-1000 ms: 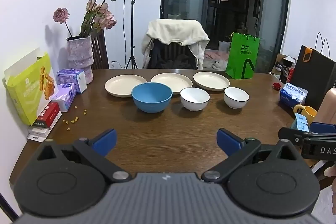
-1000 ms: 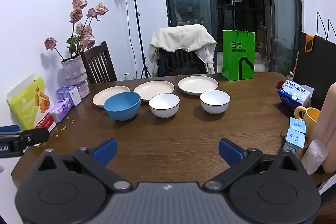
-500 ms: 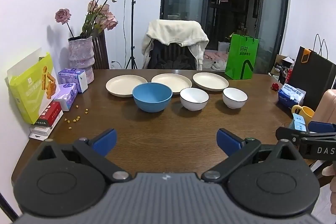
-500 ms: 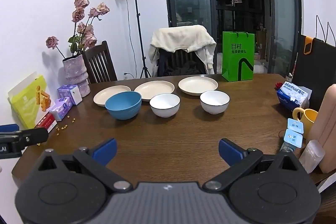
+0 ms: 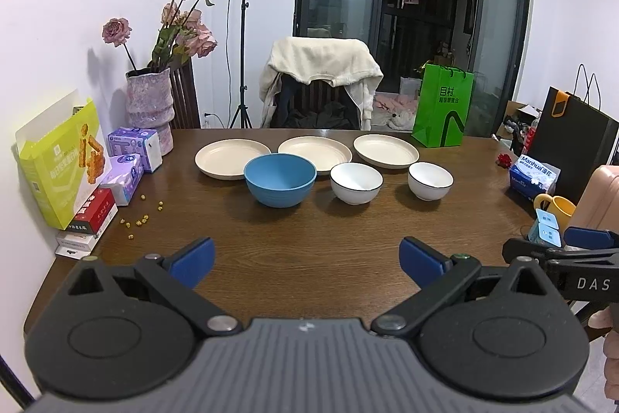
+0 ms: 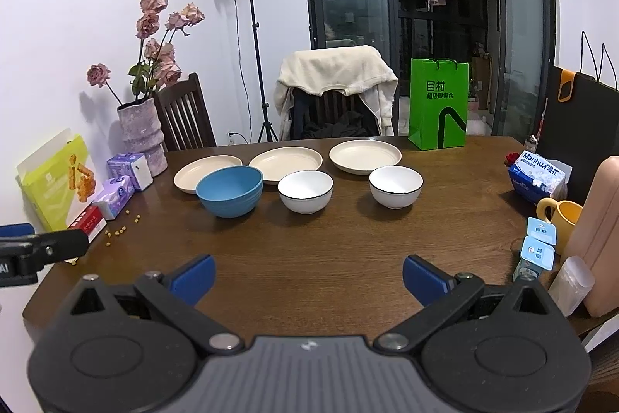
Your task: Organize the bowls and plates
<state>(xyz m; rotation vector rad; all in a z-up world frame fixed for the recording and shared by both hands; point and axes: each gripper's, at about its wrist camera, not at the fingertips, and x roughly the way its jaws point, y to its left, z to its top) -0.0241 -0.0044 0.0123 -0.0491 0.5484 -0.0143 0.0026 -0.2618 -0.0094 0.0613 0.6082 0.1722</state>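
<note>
Plates and bowls stand untouched on the far half of the counter (image 5: 309,239): through my left wrist camera I see three cream plates in a row, the left plate (image 5: 228,163), the middle plate (image 5: 315,153) and the right plate (image 5: 386,150), and in front of them the blue bowl (image 5: 279,179), a white bowl (image 5: 356,182) and a second white bowl (image 5: 430,180), each sitting apart from its neighbours, though the blue bowl hides the near edge of the middle plate. My left gripper (image 5: 305,256) hangs over the near edge with its jaws spread wide and nothing between them. Through my right wrist camera the same layout shows: the plates behind, the blue bowl (image 6: 229,189) to the left, the two white bowls (image 6: 305,191) and (image 6: 395,186) to the right. My right gripper (image 6: 309,279) is likewise wide open and empty, well short of the dishes. I judge that I am at the very start, with nothing stacked yet. The next move calls for reaching forward to a rim, probably a white bowl for my right gripper, and pinching its wall squarely, since the glazed rim looks likely to slip.
</note>
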